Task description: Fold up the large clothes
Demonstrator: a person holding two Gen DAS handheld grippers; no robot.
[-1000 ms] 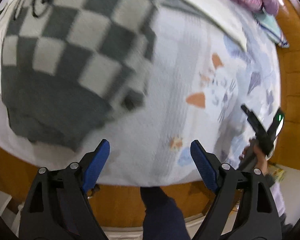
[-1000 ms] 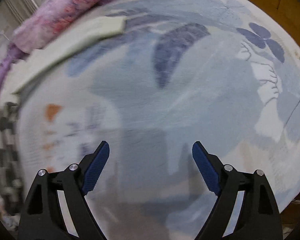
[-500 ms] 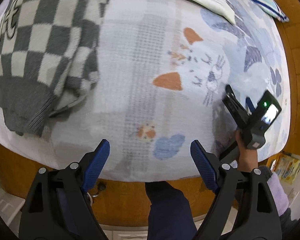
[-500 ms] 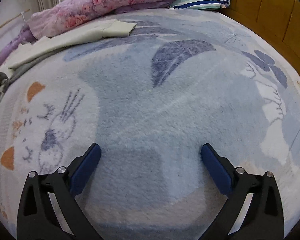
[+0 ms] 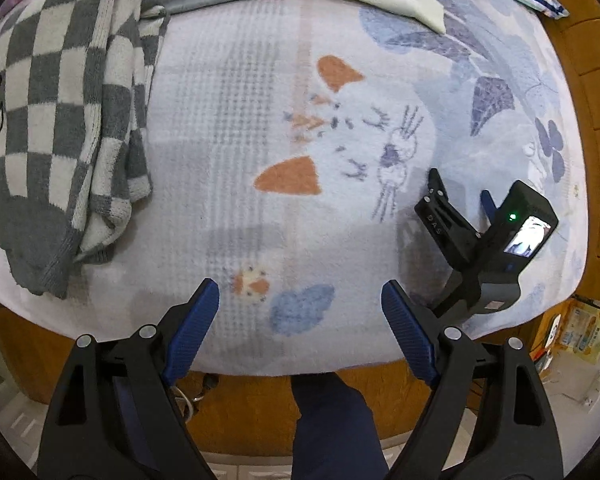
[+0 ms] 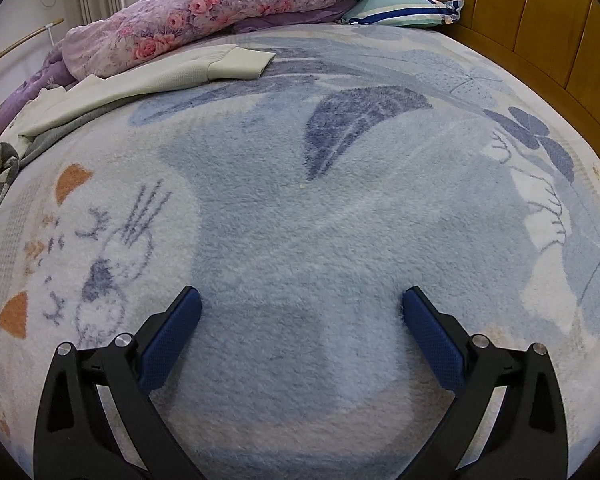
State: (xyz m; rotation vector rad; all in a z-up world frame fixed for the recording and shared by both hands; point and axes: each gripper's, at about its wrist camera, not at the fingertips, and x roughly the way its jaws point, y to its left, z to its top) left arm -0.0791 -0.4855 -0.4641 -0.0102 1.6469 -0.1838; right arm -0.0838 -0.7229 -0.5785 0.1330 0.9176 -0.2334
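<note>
Both hand-held grippers, left [image 5: 300,308] and right [image 6: 302,316], hang spread and empty over the bed [image 6: 380,240]; the checked sweater [image 5: 60,120] lies bunched far left, awaiting folding.

My left black two-finger gripper with blue ribbed pads [image 5: 300,306] hangs with jaws spread wide, gripping nothing. My right black blue-padded gripper [image 6: 302,318] sits low, likewise spread and unloaded.
</note>
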